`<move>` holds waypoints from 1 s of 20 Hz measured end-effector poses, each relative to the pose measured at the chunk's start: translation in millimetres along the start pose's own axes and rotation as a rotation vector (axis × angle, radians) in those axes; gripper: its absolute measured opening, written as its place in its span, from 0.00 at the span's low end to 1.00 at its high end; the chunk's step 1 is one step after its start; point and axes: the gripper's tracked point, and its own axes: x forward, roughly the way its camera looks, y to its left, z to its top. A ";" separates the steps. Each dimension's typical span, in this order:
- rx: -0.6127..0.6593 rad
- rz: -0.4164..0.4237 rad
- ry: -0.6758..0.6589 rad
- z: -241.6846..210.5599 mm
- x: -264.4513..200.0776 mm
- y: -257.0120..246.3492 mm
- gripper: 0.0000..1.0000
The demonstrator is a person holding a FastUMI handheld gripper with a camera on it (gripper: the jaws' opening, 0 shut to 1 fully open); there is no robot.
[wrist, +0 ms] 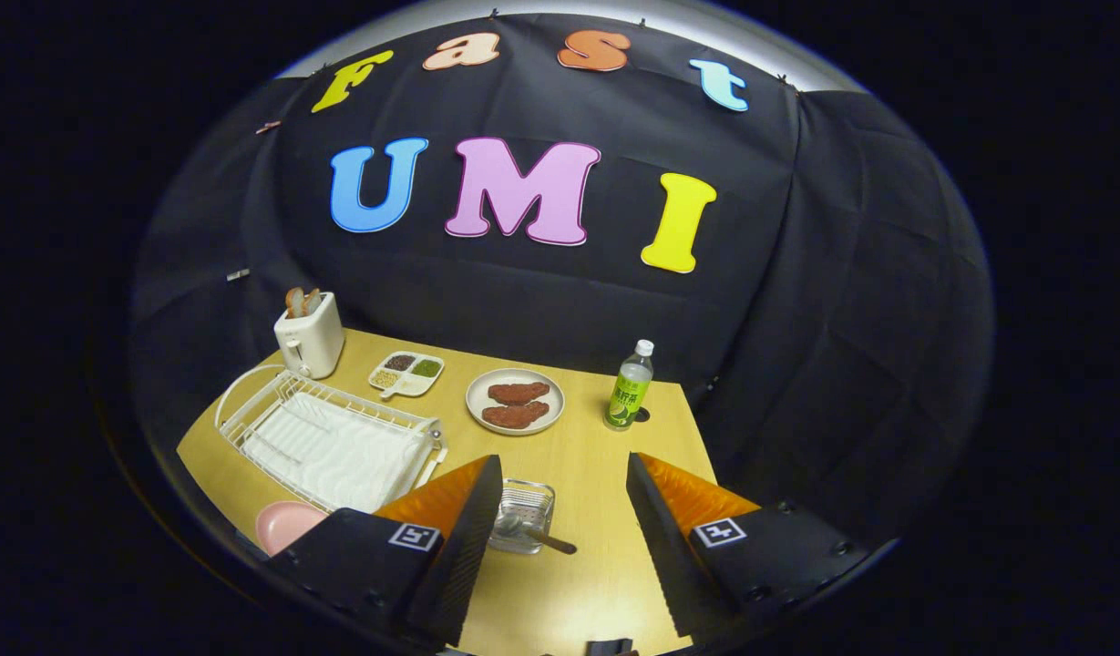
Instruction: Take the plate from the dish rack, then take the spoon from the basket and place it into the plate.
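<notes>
The gripper (564, 474) hangs above the wooden worktop (596, 456) with its fingers (473, 510) spread wide — nothing between them but bare wood, nothing held. Just ahead of the left finger, tucked against its inner edge, sits the small clear basket (528, 506), and the spoon (537, 533) lies in it, bowl down inside and its dark handle poking out over the rim toward the gap between the fingers. Off to the left, past the outer side of the left finger, there is the pink plate (284, 524), lying flat on the worktop near its front edge, just beside the front corner of the dish rack and partly hidden by the finger.

The dish rack (327, 437) itself — white wire over a white ribbed drain tray — stretches away beyond the plate along the left side of the worktop. At its far end stands a white toaster (309, 342) with slices of bread standing up out of the slots. Moving right along the back: a small divided dish (406, 374) with four compartments of seeds or grains, then a round plate of meat patties (515, 401), two brown pieces on it, well beyond the fingers. Further right, a green drink bottle (629, 387) with a white cap stands upright near the worktop's far right corner.
</notes>
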 end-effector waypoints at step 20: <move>-0.013 0.308 0.352 -163.3 78.6 27.0 0.28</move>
